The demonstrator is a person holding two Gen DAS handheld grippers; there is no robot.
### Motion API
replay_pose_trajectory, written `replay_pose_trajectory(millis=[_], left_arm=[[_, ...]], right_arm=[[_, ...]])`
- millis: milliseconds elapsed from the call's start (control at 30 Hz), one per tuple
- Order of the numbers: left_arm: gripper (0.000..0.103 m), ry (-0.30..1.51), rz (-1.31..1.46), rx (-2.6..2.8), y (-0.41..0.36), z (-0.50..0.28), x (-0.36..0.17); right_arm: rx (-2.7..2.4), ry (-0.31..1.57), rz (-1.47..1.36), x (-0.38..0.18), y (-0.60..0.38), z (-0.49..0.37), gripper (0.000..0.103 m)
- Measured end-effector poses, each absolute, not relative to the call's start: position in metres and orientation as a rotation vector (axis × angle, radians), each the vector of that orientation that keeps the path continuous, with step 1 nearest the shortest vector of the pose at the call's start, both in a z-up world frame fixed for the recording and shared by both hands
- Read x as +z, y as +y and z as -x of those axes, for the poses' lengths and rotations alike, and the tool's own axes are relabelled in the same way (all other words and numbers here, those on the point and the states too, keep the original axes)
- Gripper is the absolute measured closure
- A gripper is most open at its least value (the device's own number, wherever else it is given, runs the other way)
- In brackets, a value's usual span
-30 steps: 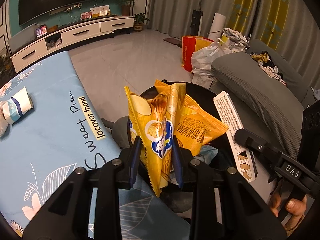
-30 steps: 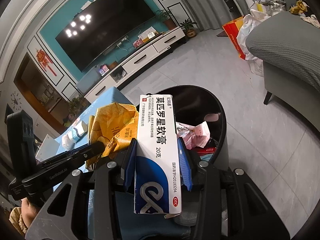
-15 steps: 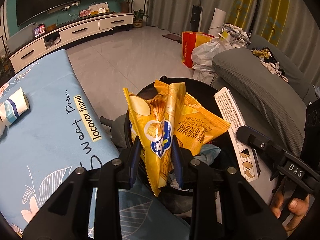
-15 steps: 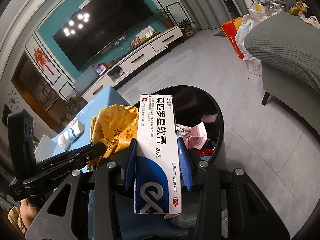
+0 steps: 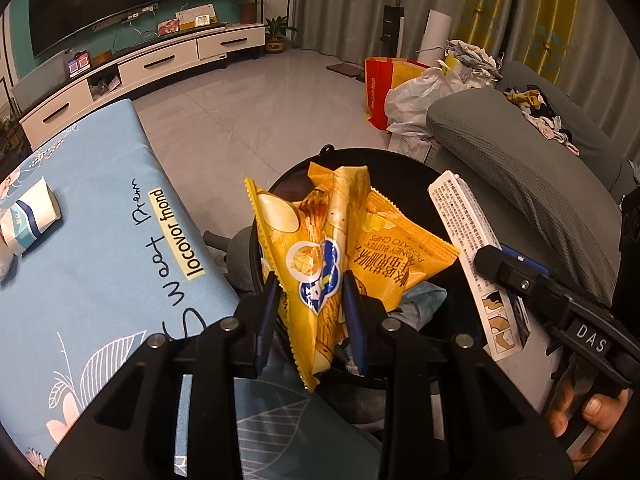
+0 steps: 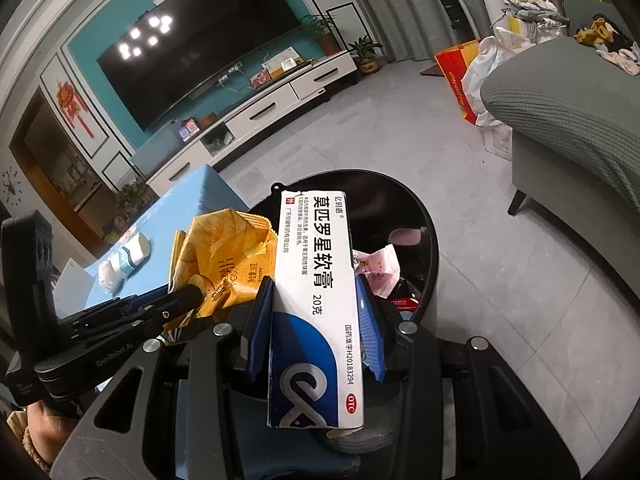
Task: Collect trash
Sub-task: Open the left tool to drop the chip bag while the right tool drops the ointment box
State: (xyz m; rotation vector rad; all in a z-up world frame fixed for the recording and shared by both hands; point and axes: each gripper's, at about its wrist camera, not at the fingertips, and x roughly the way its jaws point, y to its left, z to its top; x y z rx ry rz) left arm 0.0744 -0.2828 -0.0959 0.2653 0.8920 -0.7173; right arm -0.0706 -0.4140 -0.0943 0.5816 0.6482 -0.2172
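Trash hangs over the black bin (image 5: 460, 304): left gripper (image 5: 312, 300) clamps a yellow chip bag (image 5: 320, 248), right gripper (image 6: 316, 316) a white medicine box (image 6: 316, 280) (probably empty), so releasing both comes next.

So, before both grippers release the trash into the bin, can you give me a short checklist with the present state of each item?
1. Left gripper grips the yellow chip bag: ok.
2. Right gripper grips the white and blue medicine box: ok.
3. Chip bag hangs over the black trash bin: ok.
4. Medicine box is over the bin opening: ok.
5. Bin has room; pink wrapper lies inside: ok.
6. Tissue pack on the blue table: not yet collected, not ok.
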Motion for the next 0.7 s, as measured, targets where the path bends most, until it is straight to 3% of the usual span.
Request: replay_pose_trajectory(millis=[433,567,700], left_arm=[[0.068,0.884,-0.27,-0.714,-0.282,-0.0736,-0.0961],[0.056,0.881,-0.272,-0.717,-0.2824,-0.0724,-0.0955],[0.056,0.875,-0.279,-0.716,-0.2832,-0.0693,-0.0943]], right_arm=[[-0.24,0.661,-0.572,-0.0958,-0.4118,0.07,0.061],[-0.227,0.66,-0.581,-0.0965,-0.4117,0.0702,0.058],[-0.226,0.659,-0.581,-0.096,-0.4106,0.0699,0.054]])
